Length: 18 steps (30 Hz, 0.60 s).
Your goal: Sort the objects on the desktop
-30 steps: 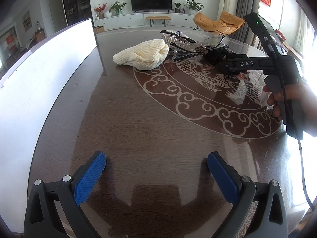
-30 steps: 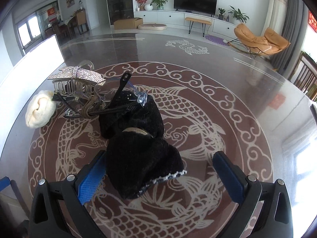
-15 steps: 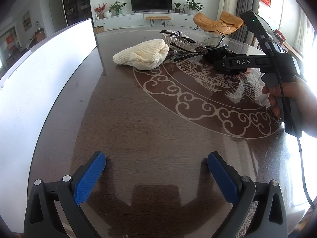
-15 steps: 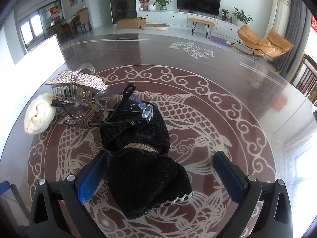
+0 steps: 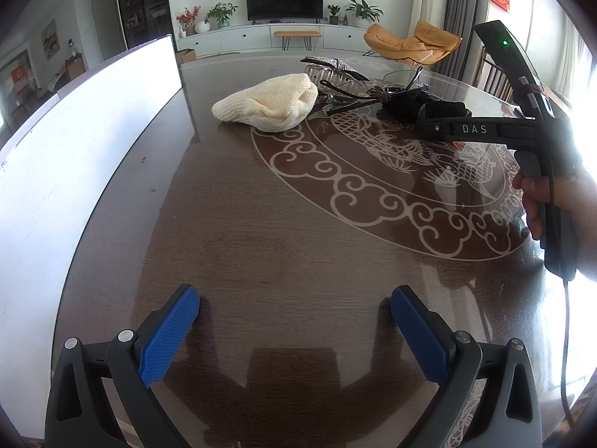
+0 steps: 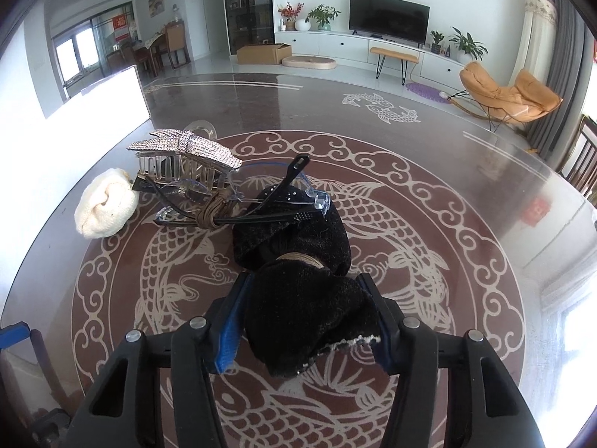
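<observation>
Left wrist view: my left gripper [image 5: 294,321] hangs wide and empty over the dark patterned desk [image 5: 261,231], as a second ago. The cream knitted hat [image 5: 268,102] lies unsorted beyond it.

Right wrist view: my right gripper [image 6: 304,313], wide a second ago, is closing around the black fuzzy hat [image 6: 298,280] near the desk's middle. Behind the hat, the clear glasses [image 6: 261,194] and rhinestone hair claw [image 6: 186,156] remain; sorting has barely begun.
</observation>
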Each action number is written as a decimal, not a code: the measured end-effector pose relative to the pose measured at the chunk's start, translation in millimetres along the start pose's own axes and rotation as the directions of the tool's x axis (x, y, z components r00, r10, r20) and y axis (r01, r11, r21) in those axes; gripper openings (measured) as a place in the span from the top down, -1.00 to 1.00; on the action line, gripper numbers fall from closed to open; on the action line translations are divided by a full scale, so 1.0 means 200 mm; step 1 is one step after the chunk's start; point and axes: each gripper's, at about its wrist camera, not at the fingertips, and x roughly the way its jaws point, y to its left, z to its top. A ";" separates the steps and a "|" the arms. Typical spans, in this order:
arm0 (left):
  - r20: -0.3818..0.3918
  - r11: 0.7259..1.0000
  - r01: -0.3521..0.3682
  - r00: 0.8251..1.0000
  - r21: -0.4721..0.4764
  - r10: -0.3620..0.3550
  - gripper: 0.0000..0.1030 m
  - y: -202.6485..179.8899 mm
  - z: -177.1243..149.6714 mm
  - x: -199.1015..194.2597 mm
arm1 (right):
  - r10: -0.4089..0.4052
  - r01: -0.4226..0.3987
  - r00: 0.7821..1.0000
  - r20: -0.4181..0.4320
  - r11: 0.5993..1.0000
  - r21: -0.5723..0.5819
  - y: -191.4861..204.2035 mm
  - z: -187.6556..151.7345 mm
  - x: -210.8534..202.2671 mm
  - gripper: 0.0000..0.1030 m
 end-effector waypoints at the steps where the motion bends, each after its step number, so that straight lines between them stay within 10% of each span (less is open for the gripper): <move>1: 0.000 1.000 0.000 1.000 0.000 0.000 -1.00 0.00 0.00 0.00 | 0.005 -0.005 1.000 0.001 1.000 0.001 0.00 -0.02 -0.02 -0.10; 11: -0.001 1.000 0.008 1.000 0.001 -0.008 -1.00 0.00 0.00 0.00 | 0.009 -0.009 1.000 -0.003 1.000 -0.030 0.05 -0.40 -0.32 -0.12; 15: -0.001 1.000 0.008 1.000 0.001 -0.008 -1.00 0.00 0.00 0.00 | 0.015 -0.015 0.999 -0.028 1.000 -0.016 0.09 -0.47 -0.35 -0.76; 18: -0.001 1.000 0.008 1.000 0.001 -0.008 -1.00 -0.01 0.00 0.00 | -0.011 0.011 0.999 -0.040 1.000 -0.012 0.08 -0.47 -0.34 -0.87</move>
